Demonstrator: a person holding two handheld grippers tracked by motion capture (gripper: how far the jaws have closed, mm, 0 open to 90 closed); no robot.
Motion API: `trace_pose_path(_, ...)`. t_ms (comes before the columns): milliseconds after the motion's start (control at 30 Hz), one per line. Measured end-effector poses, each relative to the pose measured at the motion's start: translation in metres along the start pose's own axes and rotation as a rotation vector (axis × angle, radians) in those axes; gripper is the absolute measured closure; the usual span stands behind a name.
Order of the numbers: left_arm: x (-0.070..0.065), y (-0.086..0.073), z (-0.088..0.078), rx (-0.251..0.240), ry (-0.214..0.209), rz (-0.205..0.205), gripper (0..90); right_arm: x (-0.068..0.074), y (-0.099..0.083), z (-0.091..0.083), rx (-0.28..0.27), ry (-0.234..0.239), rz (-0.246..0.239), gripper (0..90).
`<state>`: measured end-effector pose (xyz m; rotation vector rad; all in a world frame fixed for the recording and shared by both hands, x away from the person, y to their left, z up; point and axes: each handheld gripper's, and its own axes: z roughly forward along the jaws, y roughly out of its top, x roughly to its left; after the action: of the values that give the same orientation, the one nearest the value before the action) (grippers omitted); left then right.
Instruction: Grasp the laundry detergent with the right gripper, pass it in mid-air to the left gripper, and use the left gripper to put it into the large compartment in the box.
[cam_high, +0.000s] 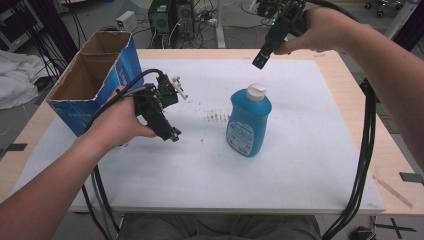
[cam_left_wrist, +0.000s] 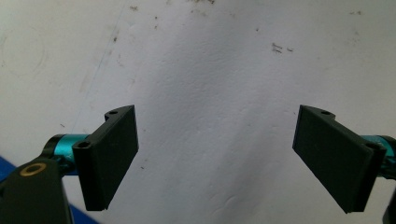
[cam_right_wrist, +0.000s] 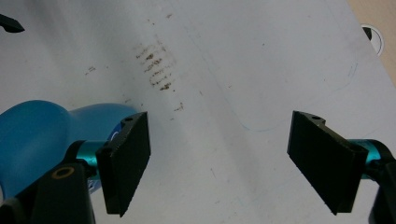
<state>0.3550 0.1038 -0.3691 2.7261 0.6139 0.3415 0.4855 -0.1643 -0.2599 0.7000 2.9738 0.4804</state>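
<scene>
Glossy blue plastic bottle (cam_high: 248, 121), matt corrugated cardboard box (cam_high: 92, 80)

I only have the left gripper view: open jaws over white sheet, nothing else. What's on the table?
Observer: A blue bottle with a white cap stands upright near the middle of the white mat.
Operator: Anything near my left gripper?
Observer: An open cardboard box stands just left of the left gripper, at the table's far-left corner.
Operator: Where's the right one?
Observer: The right gripper is held up beyond the bottle, pointing down; its own view shows the jaws wide open with the bottle beside one jaw, not between them.
</scene>
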Motion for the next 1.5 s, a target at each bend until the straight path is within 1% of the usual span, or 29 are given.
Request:
trace_pose_path(200,0.0,0.0,-0.001,0.002,-0.006,0.0,14.3,0.001,-0.002,-0.005,-0.018,-0.006,0.005,21.0)
trace_pose_path(367,-0.002,0.001,0.0,0.006,-0.01,0.008,14.3,0.005,-0.013,-0.016,-0.052,-0.013,0.01,21.0)
trace_pose_path(400,-0.003,0.002,0.0,0.006,-0.008,0.008,14.3,0.006,-0.015,-0.018,-0.056,-0.014,0.017,21.0)
trace_pose_path(500,-0.003,0.002,0.0,0.005,-0.009,0.011,14.3,0.007,-0.022,-0.025,-0.09,-0.01,0.028,21.0)
trace_pose_path(600,-0.003,0.002,0.0,0.005,-0.011,0.011,14.3,0.009,-0.027,-0.029,-0.103,-0.013,0.032,21.0)
trace_pose_path(667,-0.004,0.002,0.0,0.005,-0.008,0.013,14.3,0.012,-0.036,-0.034,-0.129,-0.017,0.035,21.0)
trace_pose_path(700,-0.004,0.002,0.0,0.005,-0.008,0.013,14.3,0.012,-0.036,-0.034,-0.129,-0.017,0.035,21.0)
trace_pose_path(733,-0.003,0.002,-0.001,0.004,-0.009,0.011,14.3,0.014,-0.043,-0.037,-0.145,-0.013,0.039,21.0)
trace_pose_path(867,-0.003,0.001,-0.001,0.006,-0.009,0.013,14.3,0.019,-0.058,-0.042,-0.175,-0.02,0.052,20.9)
trace_pose_path(967,-0.002,0.0,-0.002,0.007,-0.009,0.009,14.3,0.024,-0.069,-0.047,-0.2,-0.016,0.061,20.9)
trace_pose_path(1000,-0.002,0.0,-0.002,0.007,-0.009,0.009,14.3,0.024,-0.069,-0.047,-0.2,-0.016,0.061,20.9)
trace_pose_path(1033,-0.002,0.0,-0.002,0.004,-0.008,0.009,14.3,0.029,-0.076,-0.049,-0.219,-0.013,0.064,20.9)
trace_pose_path(1100,-0.002,-0.001,-0.003,0.001,-0.007,0.005,14.3,0.031,-0.079,-0.05,-0.225,-0.015,0.065,20.9)
trace_pose_path(1133,-0.001,-0.001,-0.003,0.001,-0.007,0.005,14.3,0.036,-0.085,-0.052,-0.243,-0.013,0.072,20.9)
trace_pose_path(1200,-0.001,-0.001,-0.003,0.0,-0.01,0.005,14.3,0.041,-0.09,-0.052,-0.259,-0.012,0.074,20.9)
trace_pose_path(1233,0.0,-0.001,-0.003,0.001,-0.009,0.005,14.3,0.041,-0.09,-0.052,-0.259,-0.012,0.074,20.9)
trace_pose_path(1300,0.0,-0.002,-0.004,0.002,-0.01,0.004,14.3,0.046,-0.095,-0.052,-0.274,-0.014,0.079,20.9)
trace_pose_path(1333,0.0,-0.002,-0.004,0.0,-0.009,0.004,14.3,0.053,-0.1,-0.051,-0.293,-0.008,0.077,20.9)
trace_pose_path(1433,0.0,-0.003,-0.004,-0.001,-0.008,0.004,14.3,0.062,-0.107,-0.046,-0.304,-0.009,0.078,20.9)
trace_pose_path(1467,0.0,-0.003,-0.004,0.001,-0.009,0.006,14.3,0.062,-0.107,-0.046,-0.304,-0.009,0.078,20.9)
trace_pose_path(1500,0.0,-0.003,-0.004,-0.003,-0.008,0.003,14.3,0.068,-0.111,-0.042,-0.313,-0.004,0.082,20.9)
